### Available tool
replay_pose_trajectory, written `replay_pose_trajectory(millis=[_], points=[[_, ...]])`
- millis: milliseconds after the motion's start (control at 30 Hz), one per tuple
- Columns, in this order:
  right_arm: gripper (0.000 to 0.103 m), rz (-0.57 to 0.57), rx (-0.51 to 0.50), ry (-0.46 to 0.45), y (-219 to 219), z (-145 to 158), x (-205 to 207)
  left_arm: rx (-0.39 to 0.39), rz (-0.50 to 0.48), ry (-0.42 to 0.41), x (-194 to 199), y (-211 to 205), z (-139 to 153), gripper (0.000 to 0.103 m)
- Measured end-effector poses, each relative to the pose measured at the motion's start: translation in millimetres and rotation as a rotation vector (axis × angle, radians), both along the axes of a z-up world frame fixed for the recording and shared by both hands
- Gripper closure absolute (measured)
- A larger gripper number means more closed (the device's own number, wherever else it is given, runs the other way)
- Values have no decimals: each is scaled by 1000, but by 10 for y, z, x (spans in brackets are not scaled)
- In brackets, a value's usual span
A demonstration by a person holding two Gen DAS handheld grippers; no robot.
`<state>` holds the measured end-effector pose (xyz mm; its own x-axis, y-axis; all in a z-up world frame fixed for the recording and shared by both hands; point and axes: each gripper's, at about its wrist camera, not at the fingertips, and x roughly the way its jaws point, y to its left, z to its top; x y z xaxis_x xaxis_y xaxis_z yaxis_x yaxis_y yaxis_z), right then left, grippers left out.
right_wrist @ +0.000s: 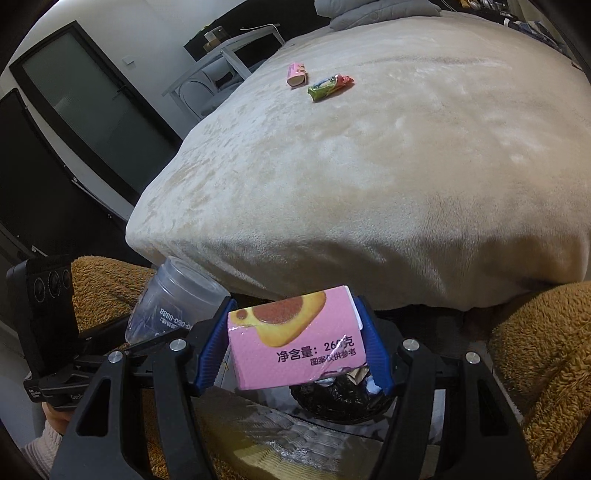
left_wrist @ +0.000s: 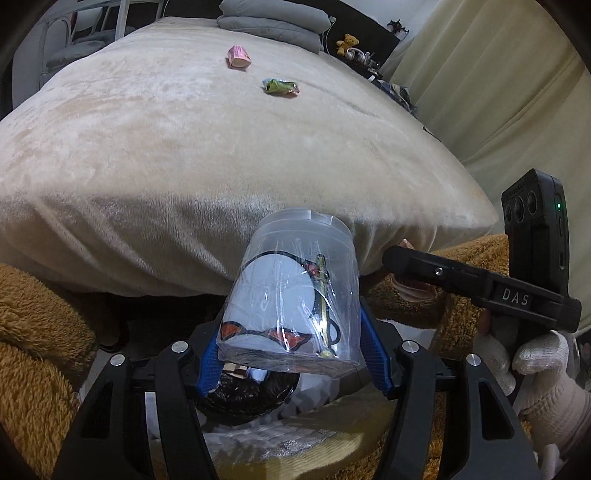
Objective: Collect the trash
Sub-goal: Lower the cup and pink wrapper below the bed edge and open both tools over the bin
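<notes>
My left gripper (left_wrist: 291, 354) is shut on a clear plastic jar (left_wrist: 295, 295) with a cartoon label, held over a black-lined trash bin (left_wrist: 247, 400). My right gripper (right_wrist: 293, 350) is shut on a pink snack box (right_wrist: 295, 343) above the same bin (right_wrist: 340, 402). The jar also shows at the left of the right wrist view (right_wrist: 173, 302). On the beige bed lie a small pink packet (left_wrist: 239, 56) (right_wrist: 296, 74) and a green wrapper (left_wrist: 280, 86) (right_wrist: 330, 86), far from both grippers.
The beige bed (left_wrist: 184, 155) fills the middle. Brown fuzzy fabric (left_wrist: 33, 332) lies on both sides of the bin. Grey pillows (left_wrist: 273, 22) sit at the bed's head. A dark door (right_wrist: 92, 110) and a white table (right_wrist: 229, 55) stand to the left.
</notes>
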<state>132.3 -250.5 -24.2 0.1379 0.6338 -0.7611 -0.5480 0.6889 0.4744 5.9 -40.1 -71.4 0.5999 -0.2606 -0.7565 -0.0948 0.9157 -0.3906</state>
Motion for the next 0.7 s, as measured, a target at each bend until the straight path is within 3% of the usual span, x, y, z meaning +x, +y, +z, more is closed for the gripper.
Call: replay_pose_trajectory(millis=[600, 700], points=[[37, -8, -87, 185, 101, -498, 104, -34, -26, 281, 218, -7, -517, 42], [30, -12, -79, 204, 92, -530, 122, -42, -34, 305, 239, -30, -562, 42]])
